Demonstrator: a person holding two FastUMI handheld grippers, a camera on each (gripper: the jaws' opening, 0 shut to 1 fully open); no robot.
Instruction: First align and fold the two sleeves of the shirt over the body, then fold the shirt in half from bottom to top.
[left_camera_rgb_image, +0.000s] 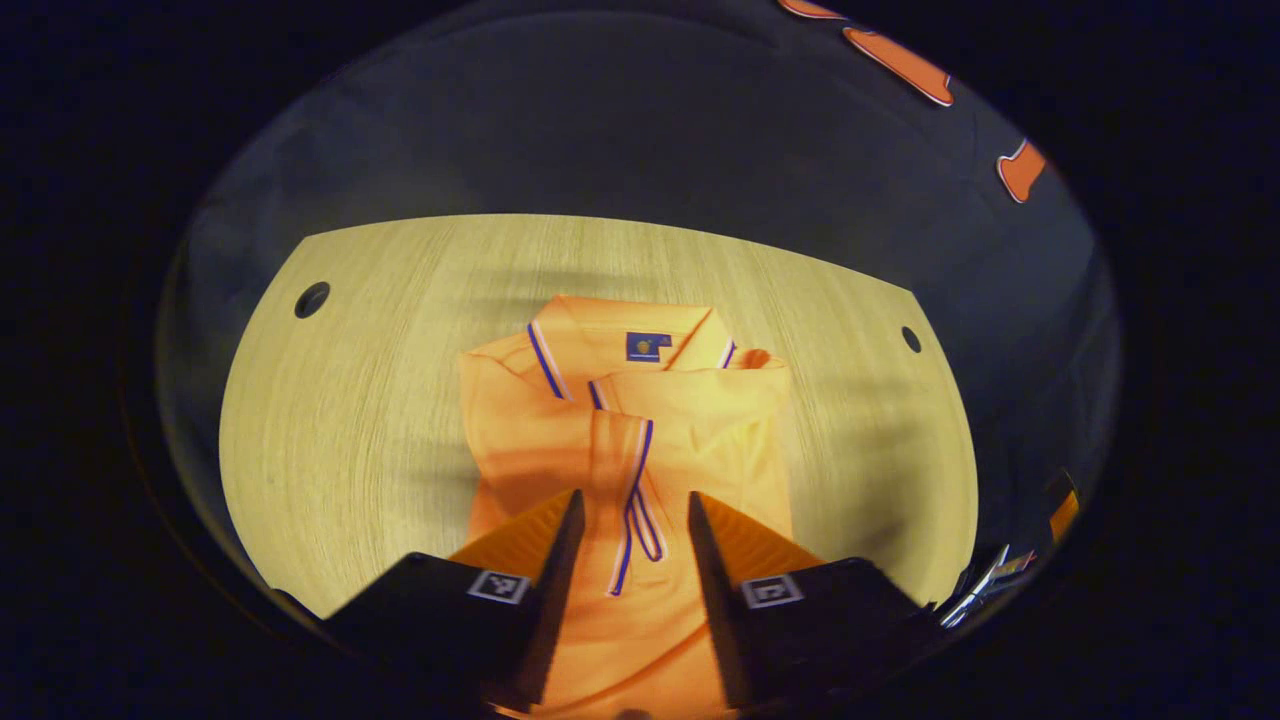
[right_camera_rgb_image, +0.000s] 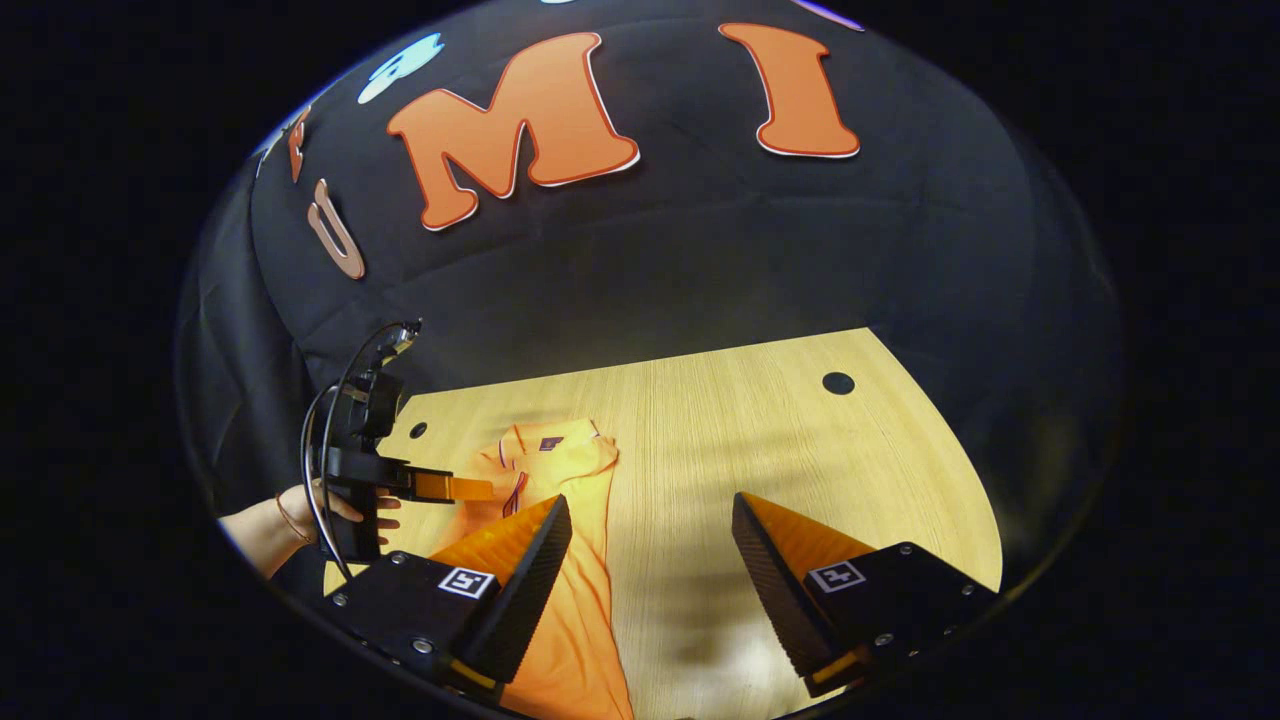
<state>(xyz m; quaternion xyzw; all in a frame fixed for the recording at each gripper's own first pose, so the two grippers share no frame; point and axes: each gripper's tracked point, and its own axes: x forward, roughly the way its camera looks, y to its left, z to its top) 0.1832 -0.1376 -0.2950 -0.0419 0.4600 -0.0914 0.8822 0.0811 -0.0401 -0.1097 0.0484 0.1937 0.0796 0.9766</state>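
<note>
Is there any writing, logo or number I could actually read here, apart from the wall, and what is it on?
Neck label inside the shirt collar: a small dark patch, too blurred to read.
Square coded markers on the gripper fingers: black-and-white patterns, no words.
Nothing else carries readable text.

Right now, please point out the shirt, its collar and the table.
shirt (left_camera_rgb_image: 720, 440): left gripper view, on the chest beside the folded sleeves.
collar (left_camera_rgb_image: 545, 360): left gripper view, on the striped edge.
table (right_camera_rgb_image: 800, 450): right gripper view, on bare wood beside the shirt.
</note>
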